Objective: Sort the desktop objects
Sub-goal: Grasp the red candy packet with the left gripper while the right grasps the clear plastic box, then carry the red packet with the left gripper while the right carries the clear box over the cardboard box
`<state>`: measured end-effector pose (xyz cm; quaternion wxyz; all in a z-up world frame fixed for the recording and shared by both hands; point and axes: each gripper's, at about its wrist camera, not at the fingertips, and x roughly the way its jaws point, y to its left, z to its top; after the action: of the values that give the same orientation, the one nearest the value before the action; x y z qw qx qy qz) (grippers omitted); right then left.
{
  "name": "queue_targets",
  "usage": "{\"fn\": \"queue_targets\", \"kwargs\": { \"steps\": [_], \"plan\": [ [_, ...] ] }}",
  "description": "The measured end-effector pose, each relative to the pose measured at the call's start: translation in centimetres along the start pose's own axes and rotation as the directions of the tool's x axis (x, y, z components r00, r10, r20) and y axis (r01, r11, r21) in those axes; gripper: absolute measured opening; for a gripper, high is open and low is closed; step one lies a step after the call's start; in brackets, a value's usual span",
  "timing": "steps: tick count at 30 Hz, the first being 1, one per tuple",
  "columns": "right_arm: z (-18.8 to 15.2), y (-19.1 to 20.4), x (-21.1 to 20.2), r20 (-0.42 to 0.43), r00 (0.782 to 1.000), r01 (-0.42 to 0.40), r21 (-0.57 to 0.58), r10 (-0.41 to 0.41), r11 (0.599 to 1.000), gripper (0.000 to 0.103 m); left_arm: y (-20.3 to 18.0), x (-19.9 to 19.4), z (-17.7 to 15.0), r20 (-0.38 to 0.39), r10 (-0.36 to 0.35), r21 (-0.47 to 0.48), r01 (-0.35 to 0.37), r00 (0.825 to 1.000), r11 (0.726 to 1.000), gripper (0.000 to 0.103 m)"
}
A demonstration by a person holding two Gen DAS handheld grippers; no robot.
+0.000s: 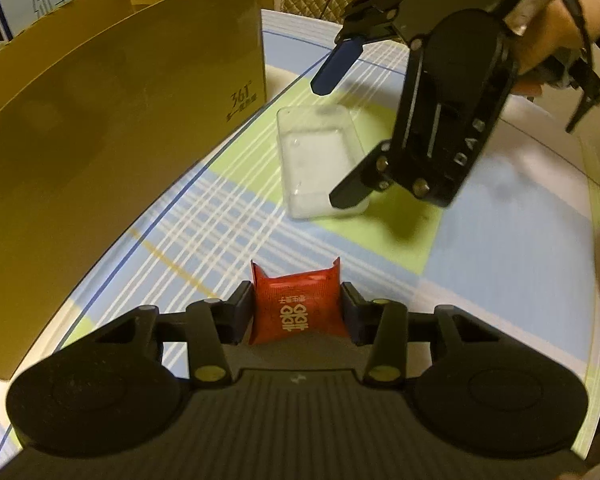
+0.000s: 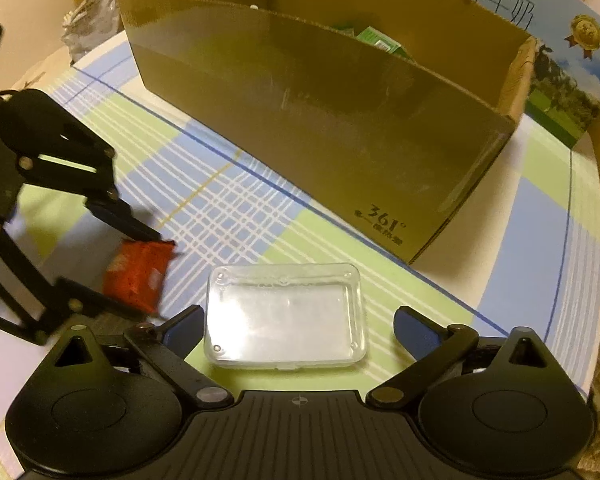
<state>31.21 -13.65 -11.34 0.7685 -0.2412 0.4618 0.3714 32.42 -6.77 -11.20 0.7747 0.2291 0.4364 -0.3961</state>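
Observation:
My left gripper (image 1: 297, 307) is shut on a red sachet (image 1: 298, 306) with white print, held just above the checked tablecloth. The right wrist view shows the same red sachet (image 2: 137, 274) pinched between the left gripper's black fingers (image 2: 122, 220). A clear plastic box (image 2: 286, 314) lies flat on the green patch of the cloth. My right gripper (image 2: 300, 330) stands open around it, one blue-padded finger on each side, not touching. From the left wrist view the clear box (image 1: 320, 158) sits under the right gripper (image 1: 336, 132), which a hand holds from above.
A large open brown cardboard box (image 2: 320, 128) stands along the far side of the table, with green packets inside. A blue milk carton (image 2: 540, 40) rises behind it. The round table's edge (image 1: 598, 208) curves close on the right, with a quilted chair back beyond.

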Motion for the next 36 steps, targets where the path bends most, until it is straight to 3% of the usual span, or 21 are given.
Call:
{"fn": "queue_targets", "kwargs": {
  "steps": [8,19,27,36],
  "plan": [
    [0.1,0.3,1.6,-0.037,0.999,-0.015,0.020,0.016,1.000,0.083,0.1,-0.8,-1.3,0.009,0.009,-0.041,-0.008,1.000,0.999,0.041],
    [-0.7,2.1,-1.7,0.003,1.000,0.018,0.139,-0.018,0.990,0.082,-1.1,-2.0,-2.8,0.010,0.050,-0.168,-0.048,0.999,0.985,0.040],
    [-1.0,4.9,-5.4,0.035,0.999,0.021,0.185,-0.028,0.982,0.082,-2.2,-5.8,-4.8,-0.007,0.109,-0.310,-0.106,0.994,0.945,0.040],
    [-0.7,8.1,-9.5,0.089,0.996,0.006,0.183,-0.023,0.983,0.082,-4.1,-10.8,-6.1,-0.016,0.181,-0.351,-0.175,0.983,0.920,0.040]
  ]
}}
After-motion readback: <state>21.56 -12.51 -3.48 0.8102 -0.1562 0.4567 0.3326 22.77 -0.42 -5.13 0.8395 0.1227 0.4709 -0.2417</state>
